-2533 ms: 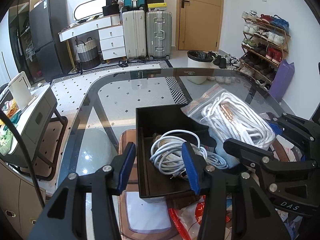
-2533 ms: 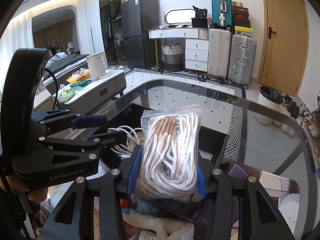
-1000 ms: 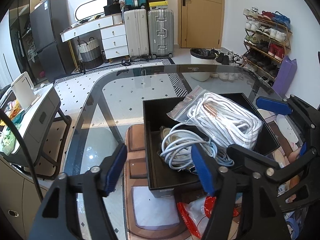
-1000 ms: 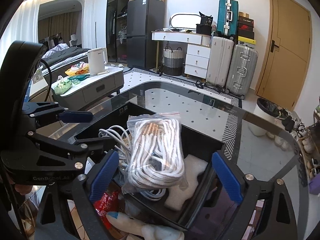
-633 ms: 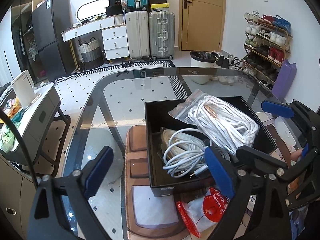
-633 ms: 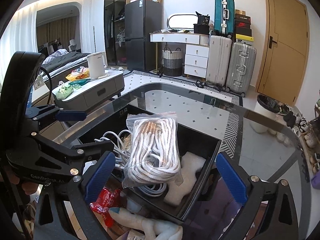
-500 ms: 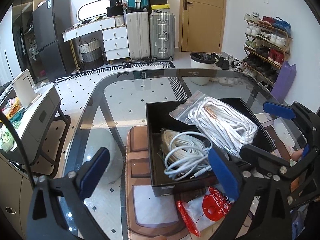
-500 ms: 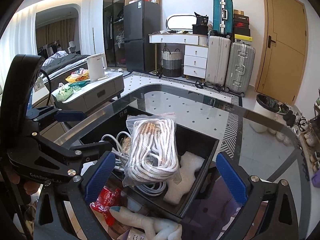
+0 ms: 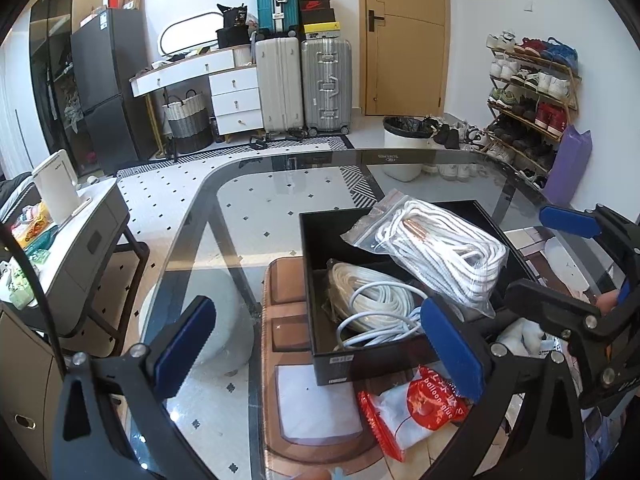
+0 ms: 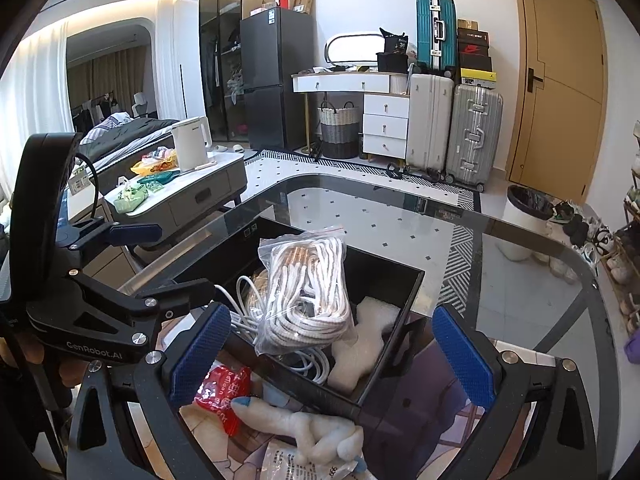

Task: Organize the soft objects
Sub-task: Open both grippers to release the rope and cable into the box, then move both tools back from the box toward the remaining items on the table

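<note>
1. Bag of white cord [image 10: 306,288] is lying in the black box [image 10: 404,316] on the glass desk [image 10: 520,280], leaning on loose white cable [image 9: 372,308] at its nine o'clock.
2. Left gripper [image 9: 320,344] and right gripper [image 10: 328,344] are both standing with jaws wide apart, holding nothing; the left jaws have just been opening.
3. The bag is sitting high, so it could slide off the cable and tip over the box wall.
4. The red packet [image 9: 412,408] and plush toy [image 10: 304,428] are waiting at six o'clock; reaching for them could snag the cable.

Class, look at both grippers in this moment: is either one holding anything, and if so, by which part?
Nothing is held. The left gripper and right gripper both stand open, the left's jaws having just opened. The bag of white cord rests free in the black box.
</note>
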A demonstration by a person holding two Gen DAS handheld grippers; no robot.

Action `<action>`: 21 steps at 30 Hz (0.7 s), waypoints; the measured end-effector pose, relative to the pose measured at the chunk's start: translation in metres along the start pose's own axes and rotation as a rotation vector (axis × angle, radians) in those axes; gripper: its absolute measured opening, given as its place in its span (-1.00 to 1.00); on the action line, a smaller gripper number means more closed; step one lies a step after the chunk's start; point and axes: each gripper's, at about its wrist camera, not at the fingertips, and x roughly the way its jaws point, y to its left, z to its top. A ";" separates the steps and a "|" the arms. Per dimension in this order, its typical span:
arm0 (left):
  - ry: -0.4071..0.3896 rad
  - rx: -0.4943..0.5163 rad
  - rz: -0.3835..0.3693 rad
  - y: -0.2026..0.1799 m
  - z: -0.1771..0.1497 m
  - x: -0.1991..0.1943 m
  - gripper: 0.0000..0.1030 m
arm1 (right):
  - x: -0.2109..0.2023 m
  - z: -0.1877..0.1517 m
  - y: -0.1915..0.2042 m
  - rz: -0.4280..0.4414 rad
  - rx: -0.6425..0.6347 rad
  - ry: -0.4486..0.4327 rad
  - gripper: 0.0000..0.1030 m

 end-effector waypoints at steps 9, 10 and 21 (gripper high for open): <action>-0.027 0.005 -0.002 -0.002 -0.008 -0.019 1.00 | -0.017 -0.005 0.001 0.005 0.016 -0.011 0.99; -0.031 0.007 0.001 -0.002 -0.009 -0.022 1.00 | -0.020 -0.006 0.002 0.005 0.018 -0.011 0.99; -0.038 0.030 -0.004 -0.010 -0.027 -0.040 1.00 | -0.055 -0.026 -0.005 -0.018 0.038 -0.005 0.99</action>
